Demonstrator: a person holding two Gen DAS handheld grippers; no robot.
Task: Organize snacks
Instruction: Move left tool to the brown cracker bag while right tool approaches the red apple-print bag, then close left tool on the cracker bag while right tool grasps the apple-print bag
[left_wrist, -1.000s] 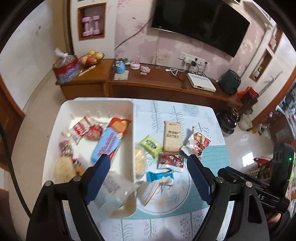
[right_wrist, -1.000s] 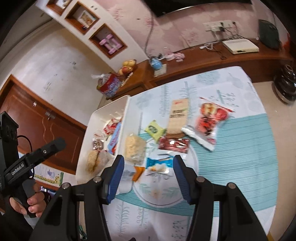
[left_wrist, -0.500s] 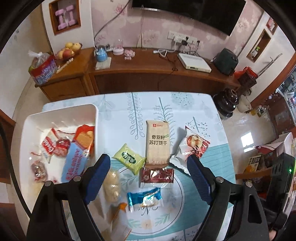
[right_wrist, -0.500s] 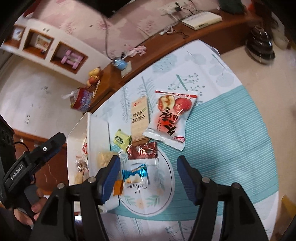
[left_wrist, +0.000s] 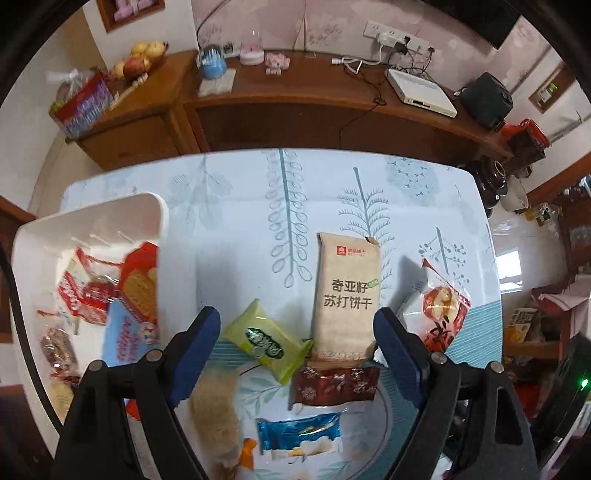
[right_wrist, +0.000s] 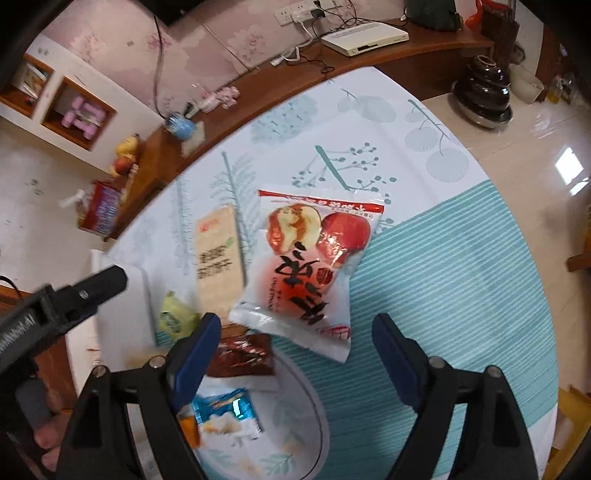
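Left gripper (left_wrist: 297, 326) points steeply down over the table (left_wrist: 236, 206), jaws spread wide and holding nothing. Between its blue pads (left_wrist: 197, 341): a green packet (left_wrist: 264, 341), tilted, and beside it toward the right pad a tall tan cracker pack (left_wrist: 345, 295), its lower end overlapping a dark red wrapper (left_wrist: 334, 384). Nearer the camera than those, a blue-and-white packet (left_wrist: 299, 434). A pale, blurred snack (left_wrist: 216, 406) lies partly behind the left finger. Outside the left pad sits a white tray (left_wrist: 92, 218) with several red and blue wrappers inside. Outside the right pad, a red-and-white apple-print bag (left_wrist: 443, 314), partly seen.

Right gripper (right_wrist: 295, 332) also angled downward; its jaws have just been opening and stand wide, gripping nothing. The apple-print bag (right_wrist: 310, 266) lies ahead, its lower edge reaching down between the pads without touching either. The cracker pack (right_wrist: 218, 254) is beyond the left pad; the dark red wrapper (right_wrist: 240, 356) sits just beside that pad, the blue-and-white packet (right_wrist: 229, 413) nearer the camera. Far left, the other gripper's black body and a person's fingers (right_wrist: 46, 439) on its handle.
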